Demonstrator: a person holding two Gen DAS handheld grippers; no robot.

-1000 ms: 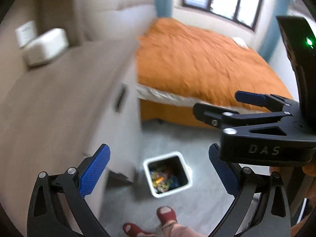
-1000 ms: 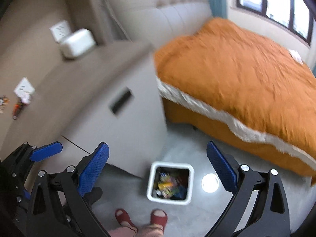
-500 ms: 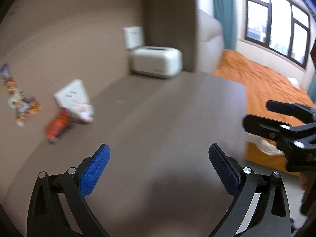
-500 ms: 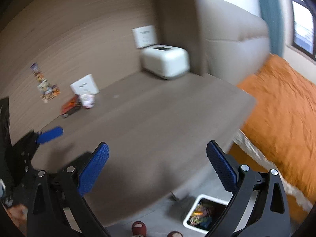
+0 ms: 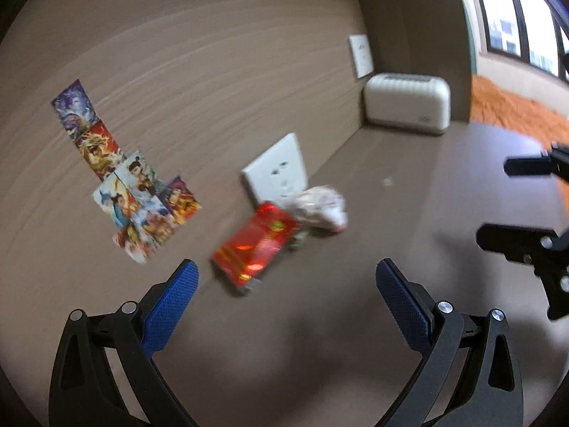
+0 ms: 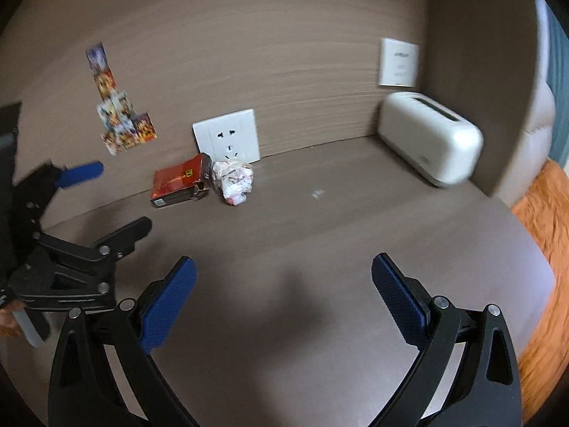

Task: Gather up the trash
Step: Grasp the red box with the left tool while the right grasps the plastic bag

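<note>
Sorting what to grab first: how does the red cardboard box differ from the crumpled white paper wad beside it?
The red cardboard box is flat-sided and rectangular, lying down with an end flap open; the crumpled white paper wad is an irregular lump. The box is glossy red, the wad white with faint print. Both sit on the brown tabletop below the white wall socket, untouched by either gripper.

Left wrist view is taken along the left gripper (image 5: 286,290), angled down at the tabletop (image 5: 355,320) and back wall, near the red box (image 5: 258,245) and crumpled paper (image 5: 320,206) ahead. Right wrist view is taken along the right gripper (image 6: 282,290) from further back. Shared: red box (image 6: 176,183), crumpled paper (image 6: 234,181), wall socket (image 6: 227,137), white appliance (image 6: 430,142). Each gripper is seen in the other's view.
</note>
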